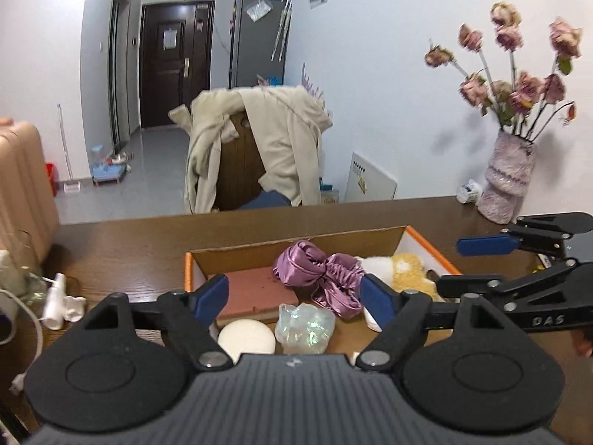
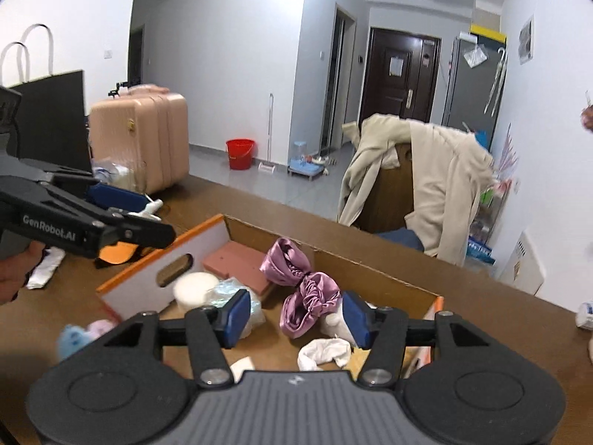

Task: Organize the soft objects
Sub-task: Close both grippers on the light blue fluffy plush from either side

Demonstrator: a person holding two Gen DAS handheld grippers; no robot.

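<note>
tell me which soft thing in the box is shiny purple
The satin bonnet bunched mid-box; the plush toy beside it is yellow and white, and the sock is white.

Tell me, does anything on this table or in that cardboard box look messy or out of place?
Mostly the purple satin cloth: it lies bunched and twisted in the cardboard box, not folded. A white sock sits crumpled near the box's front. Outside the box, a white spray bottle lies tipped over on the table.

We are in a lived-in home. We see a front door (image 2: 398, 85), a pink suitcase (image 2: 142, 137), a coat-draped chair (image 1: 259, 148) and dried roses (image 1: 519, 70) by the desk (image 1: 129, 244).
</note>
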